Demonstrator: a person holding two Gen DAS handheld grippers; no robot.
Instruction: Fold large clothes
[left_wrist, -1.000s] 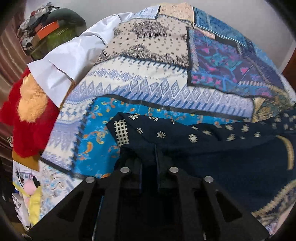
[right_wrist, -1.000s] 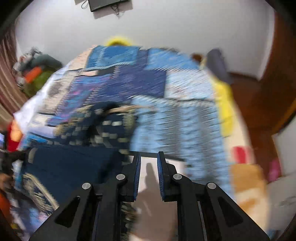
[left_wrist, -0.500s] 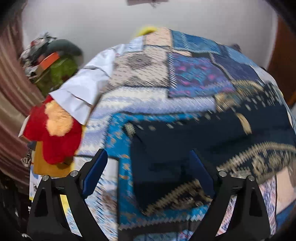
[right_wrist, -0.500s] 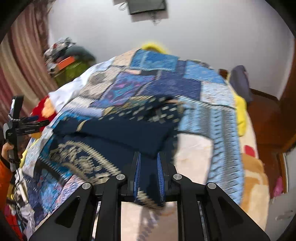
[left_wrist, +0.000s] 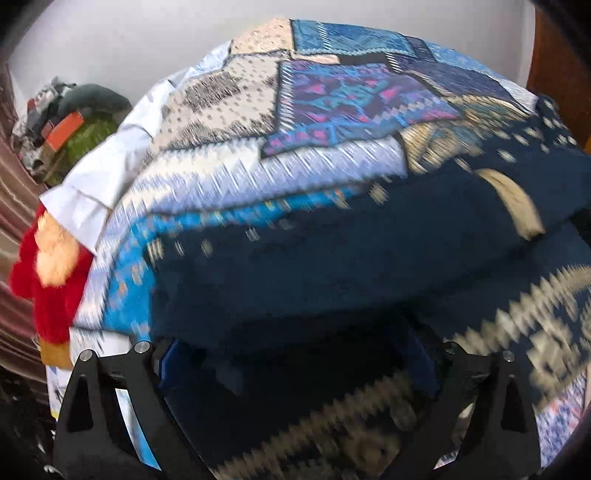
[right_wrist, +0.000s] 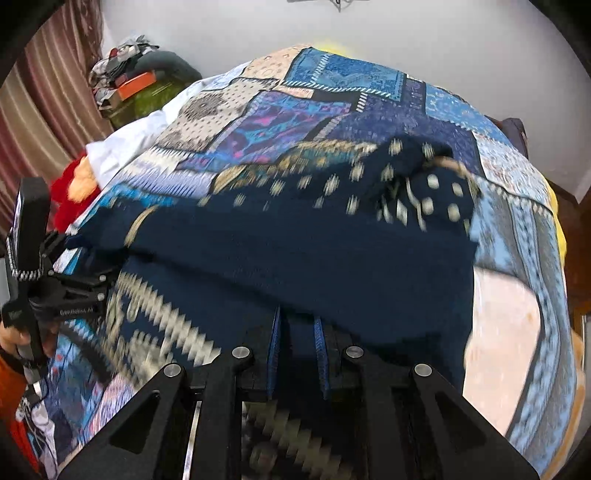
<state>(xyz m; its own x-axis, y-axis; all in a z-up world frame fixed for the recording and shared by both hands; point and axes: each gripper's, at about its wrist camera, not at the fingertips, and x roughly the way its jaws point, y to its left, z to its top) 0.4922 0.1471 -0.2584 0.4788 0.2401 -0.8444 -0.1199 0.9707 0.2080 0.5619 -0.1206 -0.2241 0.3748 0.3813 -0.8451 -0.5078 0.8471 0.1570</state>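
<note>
Navy garment (right_wrist: 295, 258) lay across the bed's (right_wrist: 517, 229) near edge, one layer folded over, more folds left. Right gripper (right_wrist: 295, 354) was clamped on its near hem. Left gripper (left_wrist: 291, 365) was opening, jaws wide, cloth between, not pinched.

The left black two-finger gripper (left_wrist: 295, 365) fills the bottom of its own view, its blue-padded fingers (left_wrist: 164, 363) spread wide and opening, with dark cloth lying loose between them. In the right view's lower left, a hand (right_wrist: 14, 339) grips its handle. The right black gripper (right_wrist: 297, 354), bottom centre, pinches dark cloth.
</note>
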